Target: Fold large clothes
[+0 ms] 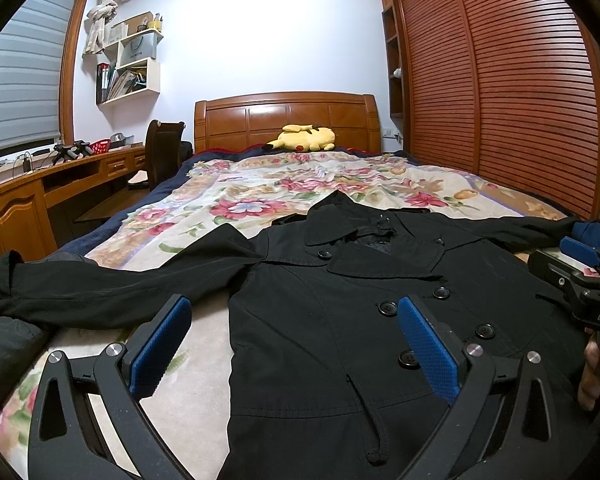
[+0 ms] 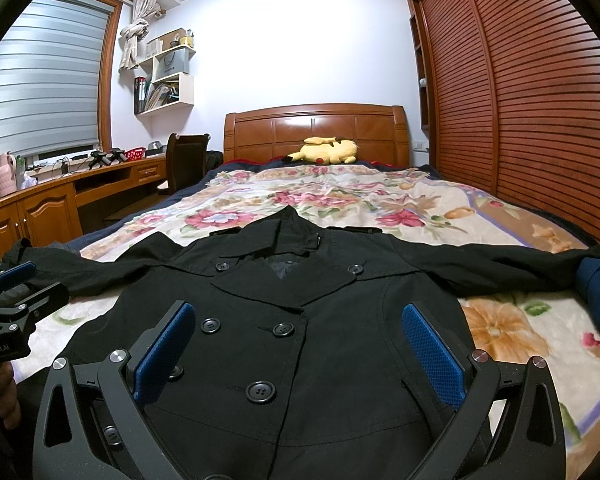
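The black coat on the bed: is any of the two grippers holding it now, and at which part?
Nothing is held. The left gripper and right gripper are both open above the black coat, which lies flat and unfolded.

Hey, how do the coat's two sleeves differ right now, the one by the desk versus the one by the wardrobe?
The desk-side sleeve angles down toward the bed's foot; the wardrobe-side sleeve stretches straight sideways. The desk-side sleeve's cuff is bunched but visible; the wardrobe-side sleeve ends against a navy cloth. Both are black, spread flat on the floral blanket, unfolded.
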Motion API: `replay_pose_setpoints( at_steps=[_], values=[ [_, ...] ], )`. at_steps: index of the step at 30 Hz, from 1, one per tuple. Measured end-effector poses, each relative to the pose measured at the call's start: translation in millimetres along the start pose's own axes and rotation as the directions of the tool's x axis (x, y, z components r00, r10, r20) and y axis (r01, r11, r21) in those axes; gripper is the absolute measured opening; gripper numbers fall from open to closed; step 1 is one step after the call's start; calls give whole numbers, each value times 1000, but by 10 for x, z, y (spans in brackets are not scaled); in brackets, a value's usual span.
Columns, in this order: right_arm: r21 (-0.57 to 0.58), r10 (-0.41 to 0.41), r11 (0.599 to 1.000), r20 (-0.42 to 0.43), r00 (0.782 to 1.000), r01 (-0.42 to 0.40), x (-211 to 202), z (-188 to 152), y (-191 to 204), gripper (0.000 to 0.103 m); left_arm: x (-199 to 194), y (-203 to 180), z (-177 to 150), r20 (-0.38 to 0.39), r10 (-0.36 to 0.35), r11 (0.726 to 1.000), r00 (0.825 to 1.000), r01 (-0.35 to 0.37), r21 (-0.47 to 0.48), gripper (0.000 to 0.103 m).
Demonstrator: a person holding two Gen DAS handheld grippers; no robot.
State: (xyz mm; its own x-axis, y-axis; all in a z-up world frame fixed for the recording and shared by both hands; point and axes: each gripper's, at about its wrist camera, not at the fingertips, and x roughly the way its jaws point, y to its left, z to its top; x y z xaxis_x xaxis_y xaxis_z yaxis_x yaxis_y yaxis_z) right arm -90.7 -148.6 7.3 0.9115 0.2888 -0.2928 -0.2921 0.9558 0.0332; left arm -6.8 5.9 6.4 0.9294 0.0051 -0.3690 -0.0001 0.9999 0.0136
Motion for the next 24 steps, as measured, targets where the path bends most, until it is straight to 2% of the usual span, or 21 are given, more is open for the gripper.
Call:
replay_pose_setpoints(
  at_steps=[17,21,24],
  values=[
    [4,0,1000,-12,1000,0,6,-1,-15,103,99,37,-14,-19,-1,1000,1000,1,-5,103],
    [3,1,1000,-26,1000,-1,-14,16,22,103,139,79,2,-52,-29,1000,998,29,-2,103],
    [1,19,1000,-30,999,-19,-72,67,63,102,132,148,12,-68,-12,1000,998,13,12,103]
  ],
)
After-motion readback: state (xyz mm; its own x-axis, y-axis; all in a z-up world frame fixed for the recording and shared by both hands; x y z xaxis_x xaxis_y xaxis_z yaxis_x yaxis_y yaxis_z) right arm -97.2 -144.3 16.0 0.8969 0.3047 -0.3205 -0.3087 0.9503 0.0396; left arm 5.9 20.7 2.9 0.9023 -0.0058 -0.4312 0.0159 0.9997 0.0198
